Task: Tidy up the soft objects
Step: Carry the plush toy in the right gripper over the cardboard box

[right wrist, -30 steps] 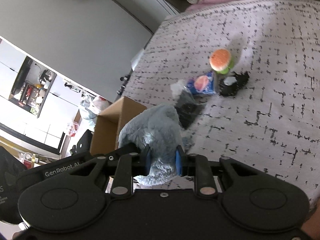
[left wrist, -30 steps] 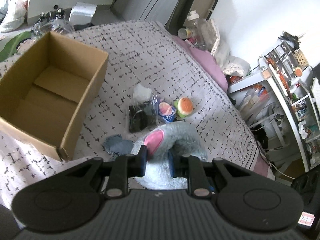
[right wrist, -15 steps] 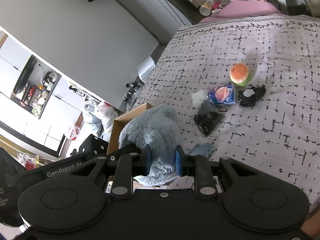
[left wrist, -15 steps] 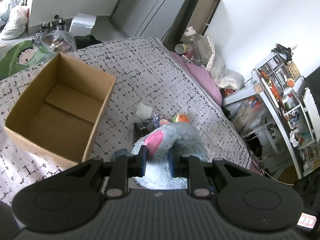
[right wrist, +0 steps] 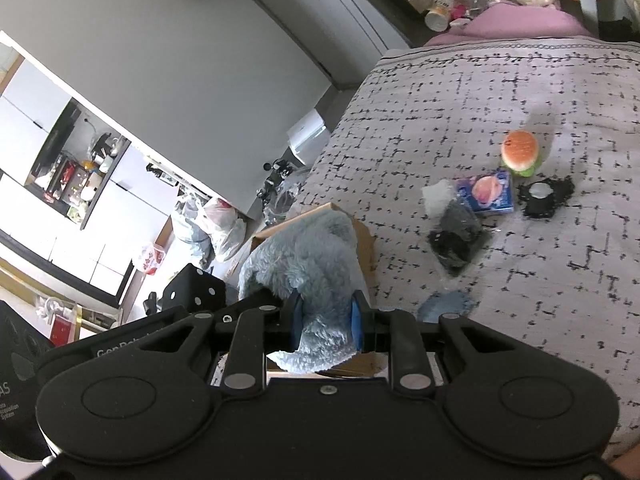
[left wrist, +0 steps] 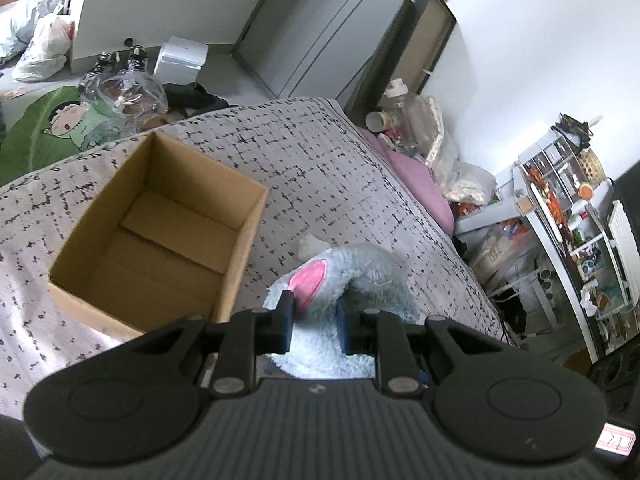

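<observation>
A fluffy blue-grey plush toy (left wrist: 360,280) with a pink ear is held above the patterned bedspread (left wrist: 320,168) by both grippers. My left gripper (left wrist: 314,326) is shut on it near the pink ear. My right gripper (right wrist: 326,322) is shut on its furry body (right wrist: 308,256). An open, empty cardboard box (left wrist: 160,236) stands just left of the toy in the left wrist view; in the right wrist view the box (right wrist: 364,240) is mostly hidden behind the plush. On the bed lie a burger-shaped toy (right wrist: 520,152), a blue packet (right wrist: 490,192), a dark bagged item (right wrist: 456,240), a black ring-shaped piece (right wrist: 544,196) and a blue cloth (right wrist: 446,304).
A pink pillow (left wrist: 416,184) with bottles and bags sits at the head of the bed. A cluttered white shelf (left wrist: 568,216) stands to the right of the bed. Plastic bags (left wrist: 40,48) and a green mat (left wrist: 48,128) lie on the floor beyond the box.
Both grippers have lifted the plush higher and carried it toward the box. The small items on the bed now sit farther away, partly hidden by the plush in the left wrist view.
</observation>
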A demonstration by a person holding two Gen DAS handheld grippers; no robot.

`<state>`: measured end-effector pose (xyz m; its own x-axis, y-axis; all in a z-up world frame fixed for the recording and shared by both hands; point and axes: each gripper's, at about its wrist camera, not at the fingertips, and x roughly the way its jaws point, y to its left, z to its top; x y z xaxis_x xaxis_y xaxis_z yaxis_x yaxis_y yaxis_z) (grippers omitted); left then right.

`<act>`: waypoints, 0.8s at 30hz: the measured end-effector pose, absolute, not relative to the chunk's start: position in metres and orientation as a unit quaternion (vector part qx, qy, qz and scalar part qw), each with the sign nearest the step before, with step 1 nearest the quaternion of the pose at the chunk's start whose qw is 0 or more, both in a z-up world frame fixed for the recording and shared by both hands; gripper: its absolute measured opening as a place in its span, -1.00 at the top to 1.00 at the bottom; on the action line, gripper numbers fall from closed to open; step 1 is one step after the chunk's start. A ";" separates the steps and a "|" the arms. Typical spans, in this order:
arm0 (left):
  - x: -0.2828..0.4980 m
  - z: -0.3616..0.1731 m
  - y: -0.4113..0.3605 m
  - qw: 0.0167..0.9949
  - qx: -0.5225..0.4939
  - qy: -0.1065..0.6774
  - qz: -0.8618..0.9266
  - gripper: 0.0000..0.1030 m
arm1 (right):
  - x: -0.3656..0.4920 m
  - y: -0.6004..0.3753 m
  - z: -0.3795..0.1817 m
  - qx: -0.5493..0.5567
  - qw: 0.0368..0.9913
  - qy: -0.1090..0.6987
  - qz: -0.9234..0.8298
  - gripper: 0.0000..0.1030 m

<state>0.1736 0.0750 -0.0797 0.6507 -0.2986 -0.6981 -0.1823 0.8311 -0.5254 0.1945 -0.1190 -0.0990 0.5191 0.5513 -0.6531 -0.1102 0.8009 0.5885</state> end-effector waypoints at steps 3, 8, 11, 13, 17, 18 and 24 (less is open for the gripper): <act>0.174 -0.081 0.087 0.860 -0.295 0.415 -0.027 0.60 | 0.197 -0.106 -0.100 0.243 0.835 0.451 0.202 0.54; 0.177 -0.087 0.106 0.858 -0.301 0.417 -0.016 0.60 | 0.203 -0.085 -0.105 0.236 0.831 0.460 0.206 0.54; 0.180 -0.092 0.119 0.854 -0.307 0.420 -0.010 0.60 | 0.207 -0.073 -0.109 0.234 0.827 0.466 0.210 0.54; 0.181 -0.096 0.128 0.851 -0.311 0.423 -0.005 0.60 | 0.210 -0.064 -0.112 0.231 0.824 0.471 0.213 0.54; 0.186 -0.105 0.145 0.847 -0.315 0.428 0.006 0.60 | 0.217 -0.047 -0.122 0.229 0.817 0.482 0.219 0.54; 0.186 -0.108 0.149 0.845 -0.318 0.430 0.009 0.60 | 0.218 -0.044 -0.124 0.227 0.816 0.485 0.219 0.54; 0.192 -0.123 0.171 0.838 -0.320 0.441 0.030 0.60 | 0.228 -0.019 -0.138 0.219 0.805 0.504 0.222 0.54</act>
